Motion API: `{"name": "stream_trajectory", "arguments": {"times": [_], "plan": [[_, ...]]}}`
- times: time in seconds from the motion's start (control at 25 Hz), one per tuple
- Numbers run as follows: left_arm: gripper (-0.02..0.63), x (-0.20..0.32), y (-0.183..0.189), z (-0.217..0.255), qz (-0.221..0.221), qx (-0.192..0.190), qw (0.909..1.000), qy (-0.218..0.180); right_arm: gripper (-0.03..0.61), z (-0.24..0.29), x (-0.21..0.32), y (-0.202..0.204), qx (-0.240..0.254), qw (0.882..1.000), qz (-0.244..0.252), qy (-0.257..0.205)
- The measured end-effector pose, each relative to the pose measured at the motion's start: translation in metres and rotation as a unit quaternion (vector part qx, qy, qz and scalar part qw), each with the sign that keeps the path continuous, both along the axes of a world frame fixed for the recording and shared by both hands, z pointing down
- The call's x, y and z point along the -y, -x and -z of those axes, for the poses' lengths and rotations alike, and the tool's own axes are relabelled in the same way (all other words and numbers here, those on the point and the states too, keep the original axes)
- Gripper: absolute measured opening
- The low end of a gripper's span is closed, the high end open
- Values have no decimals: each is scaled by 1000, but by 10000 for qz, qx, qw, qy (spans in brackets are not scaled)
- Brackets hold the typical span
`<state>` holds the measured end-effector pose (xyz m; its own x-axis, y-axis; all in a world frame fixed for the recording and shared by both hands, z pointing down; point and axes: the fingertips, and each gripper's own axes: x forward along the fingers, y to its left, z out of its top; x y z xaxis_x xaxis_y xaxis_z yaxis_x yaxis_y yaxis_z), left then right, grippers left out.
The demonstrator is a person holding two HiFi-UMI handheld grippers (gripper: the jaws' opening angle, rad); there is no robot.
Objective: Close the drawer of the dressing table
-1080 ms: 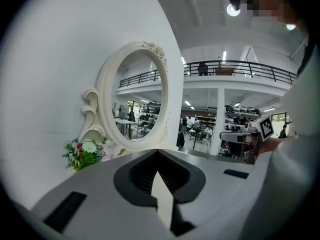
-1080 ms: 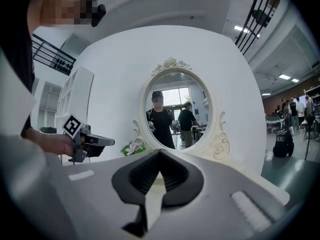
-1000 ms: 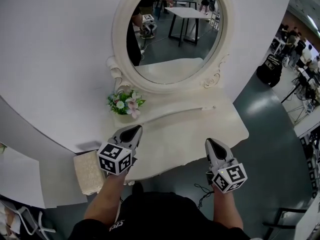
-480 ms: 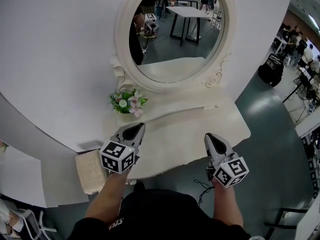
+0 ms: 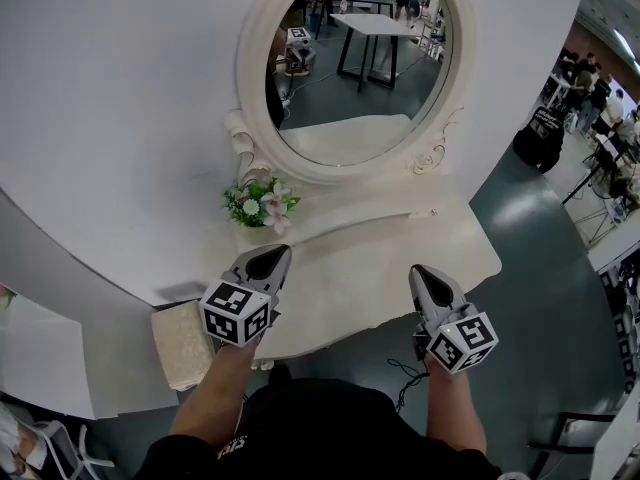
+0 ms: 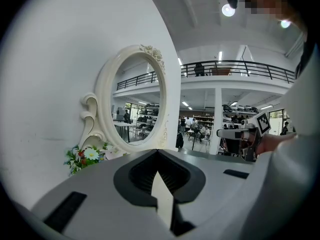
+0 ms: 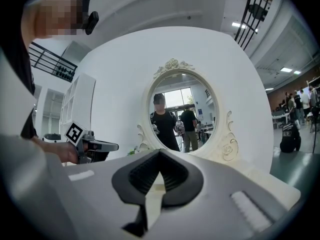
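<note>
Head view: 1 dressing table (image 5: 455, 230), 1 oval mirror (image 5: 355, 68), 1 flower bunch (image 5: 262, 205), 1 beige stool (image 5: 180, 346), 2 tools. My forearms reach forward. The left tool (image 5: 272, 254) points over the tabletop (image 5: 380, 268) at its front-left edge, the right tool (image 5: 418, 271) at its front-right edge. The drawer is hidden below that edge. Versus a second ago, both tools sit almost where they were; the mirror and flowers lie further right in frame.

Left gripper view: my left tool's (image 6: 158, 153) jaws are together, holding nothing.

Right gripper view: my right tool (image 7: 160, 154) is closed and empty, facing the mirror.
</note>
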<state>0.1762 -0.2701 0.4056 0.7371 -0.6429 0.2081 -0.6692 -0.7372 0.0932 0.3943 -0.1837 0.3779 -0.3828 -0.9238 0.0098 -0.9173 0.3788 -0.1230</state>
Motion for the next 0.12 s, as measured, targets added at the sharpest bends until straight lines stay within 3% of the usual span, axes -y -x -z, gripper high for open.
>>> {"name": "stream_trajectory", "arguments": {"times": [0.12], "plan": [[3,2,1,1,-14,-9,10000,-2,8,0,1,1,21,10000,-10,5]]}}
